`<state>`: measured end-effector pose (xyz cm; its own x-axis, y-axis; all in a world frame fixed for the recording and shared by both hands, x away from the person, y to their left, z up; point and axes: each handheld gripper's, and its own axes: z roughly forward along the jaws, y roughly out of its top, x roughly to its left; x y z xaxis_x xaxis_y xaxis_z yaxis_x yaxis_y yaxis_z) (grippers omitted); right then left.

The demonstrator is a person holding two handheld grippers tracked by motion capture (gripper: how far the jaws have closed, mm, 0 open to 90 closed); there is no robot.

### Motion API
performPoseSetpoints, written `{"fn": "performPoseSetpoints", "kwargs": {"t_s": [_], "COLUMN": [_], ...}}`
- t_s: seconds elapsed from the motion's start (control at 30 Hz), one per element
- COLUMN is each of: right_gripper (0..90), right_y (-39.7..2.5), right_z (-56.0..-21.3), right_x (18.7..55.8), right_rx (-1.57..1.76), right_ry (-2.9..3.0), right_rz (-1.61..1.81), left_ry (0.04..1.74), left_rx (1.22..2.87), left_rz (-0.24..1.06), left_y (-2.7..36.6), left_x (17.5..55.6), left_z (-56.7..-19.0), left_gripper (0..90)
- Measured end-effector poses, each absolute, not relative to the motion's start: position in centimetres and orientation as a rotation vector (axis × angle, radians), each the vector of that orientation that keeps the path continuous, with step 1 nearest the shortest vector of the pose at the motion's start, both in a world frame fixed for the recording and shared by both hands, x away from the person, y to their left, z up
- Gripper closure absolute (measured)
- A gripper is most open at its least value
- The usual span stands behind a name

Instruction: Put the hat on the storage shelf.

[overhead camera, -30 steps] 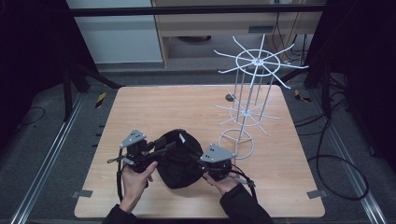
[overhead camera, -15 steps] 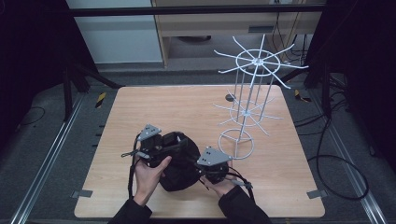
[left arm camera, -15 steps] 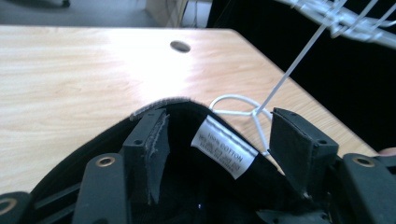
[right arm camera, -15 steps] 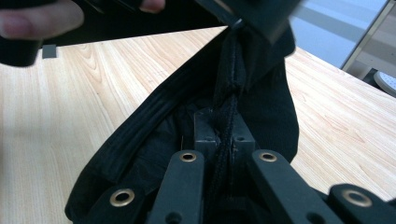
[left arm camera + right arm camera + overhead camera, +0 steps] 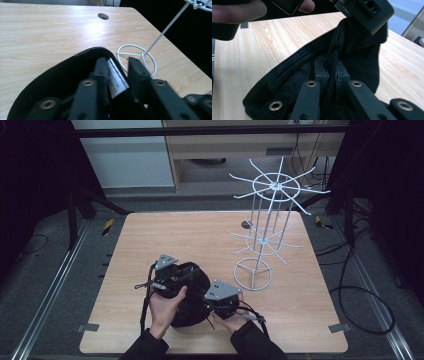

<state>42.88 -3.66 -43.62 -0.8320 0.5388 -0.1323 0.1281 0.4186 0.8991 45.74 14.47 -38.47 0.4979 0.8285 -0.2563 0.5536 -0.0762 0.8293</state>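
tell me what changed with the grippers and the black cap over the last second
The left gripper slid right along the table, closing toward the right gripper and bunching the black cap between them. The right gripper stays clamped on the cap's fabric. The white wire rack did not move.

On the wooden surface (image 5: 150,245), near its front edge, both hands hold a black cloth item (image 5: 192,295) between the left gripper (image 5: 170,272) and right gripper (image 5: 220,301), with a white wire rack (image 5: 267,227) just beside them.
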Motion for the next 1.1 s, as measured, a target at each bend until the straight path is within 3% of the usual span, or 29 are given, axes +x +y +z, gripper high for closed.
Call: {"fn": "performPoseSetpoints", "kwargs": {"t_s": [0.2,0.5,0.77,1.1], "right_gripper": [73.0,52.7,51.4,44.9], "right_y": [-3.7,-5.8,-9.0,-9.0], "right_z": [-43.5,-41.4,-39.1,-40.4], "right_x": [42.8,42.1,42.4,43.3], "right_rx": [0.586,0.592,0.681,0.741], "right_ry": [2.298,2.274,2.142,2.15], "right_rz": [1.431,1.579,1.668,1.621], "left_ry": [1.16,1.128,1.042,0.942], "left_rx": [1.736,1.68,1.65,1.611], "left_rz": [0.343,0.359,0.432,0.439], "left_y": [14.9,17.0,18.3,18.9], "left_x": [45.8,45.3,44.1,42.8], "left_z": [-38.6,-37.5,-35.7,-34.5], "left_gripper": [80.2,81.7,82.2,82.4]}}
